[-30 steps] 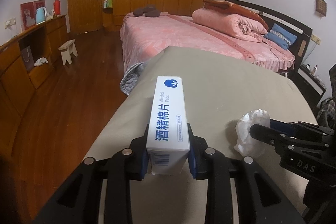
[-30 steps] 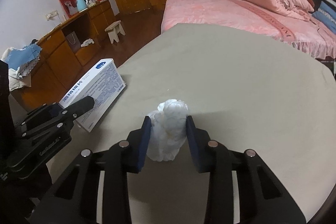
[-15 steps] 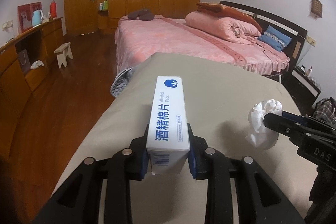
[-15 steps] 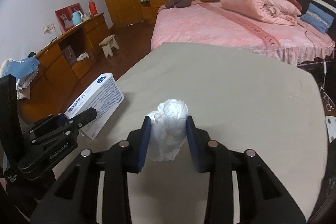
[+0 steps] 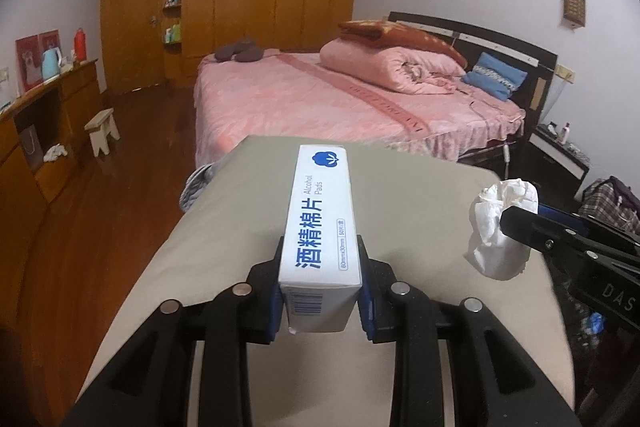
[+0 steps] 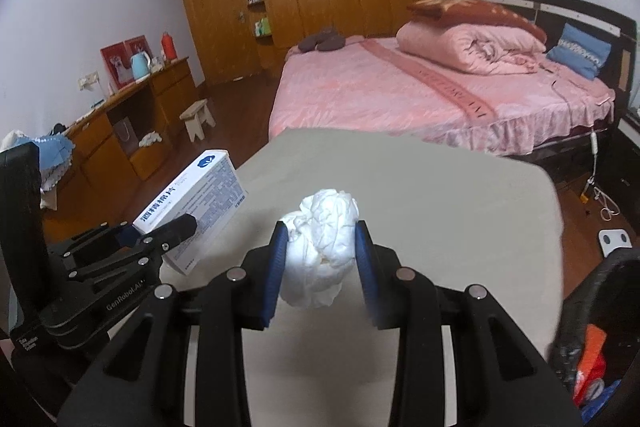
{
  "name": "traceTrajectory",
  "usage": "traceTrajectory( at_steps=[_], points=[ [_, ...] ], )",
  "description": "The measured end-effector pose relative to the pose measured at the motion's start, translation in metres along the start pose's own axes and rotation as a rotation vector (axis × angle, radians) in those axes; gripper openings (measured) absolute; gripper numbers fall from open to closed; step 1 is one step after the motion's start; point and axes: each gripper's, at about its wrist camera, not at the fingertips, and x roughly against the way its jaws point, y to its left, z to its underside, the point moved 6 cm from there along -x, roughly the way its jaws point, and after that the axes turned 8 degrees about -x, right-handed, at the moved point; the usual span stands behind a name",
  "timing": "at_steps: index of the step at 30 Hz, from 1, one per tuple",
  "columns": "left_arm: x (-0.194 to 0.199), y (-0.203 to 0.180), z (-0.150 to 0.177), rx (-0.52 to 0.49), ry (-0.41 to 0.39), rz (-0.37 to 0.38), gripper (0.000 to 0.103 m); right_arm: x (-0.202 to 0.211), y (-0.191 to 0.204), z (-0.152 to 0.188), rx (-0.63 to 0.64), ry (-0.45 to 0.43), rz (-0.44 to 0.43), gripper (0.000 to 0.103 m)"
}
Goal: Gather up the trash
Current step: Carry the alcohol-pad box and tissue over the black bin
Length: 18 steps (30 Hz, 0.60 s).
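My left gripper (image 5: 320, 287) is shut on a white and blue alcohol pads box (image 5: 320, 219), held lengthwise above the grey table (image 5: 400, 179). The box also shows in the right wrist view (image 6: 196, 203) at the left. My right gripper (image 6: 320, 259) is shut on a crumpled white tissue (image 6: 320, 247), also lifted above the table. The tissue shows in the left wrist view (image 5: 500, 227) at the right, in front of the right gripper's fingers (image 5: 560, 239).
A dark trash bin with colourful waste inside (image 6: 600, 347) stands at the table's right side. A pink bed (image 5: 340, 99) lies beyond the table's far edge. Wooden cabinets (image 5: 40, 115) line the left wall, with a small stool (image 5: 102, 131) on the wood floor.
Both grippers have risen and pulled back with their loads; the table looks lower and its far edge nearer. The bin has come into the right wrist view.
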Motion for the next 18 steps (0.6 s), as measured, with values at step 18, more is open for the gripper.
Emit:
traceTrajectory(
  at_steps=[18],
  points=[
    [0.041, -0.116, -0.047, -0.085, -0.079, 0.123, 0.03, 0.1, -0.08, -0.023, -0.062, -0.131, 0.094, 0.034]
  ],
)
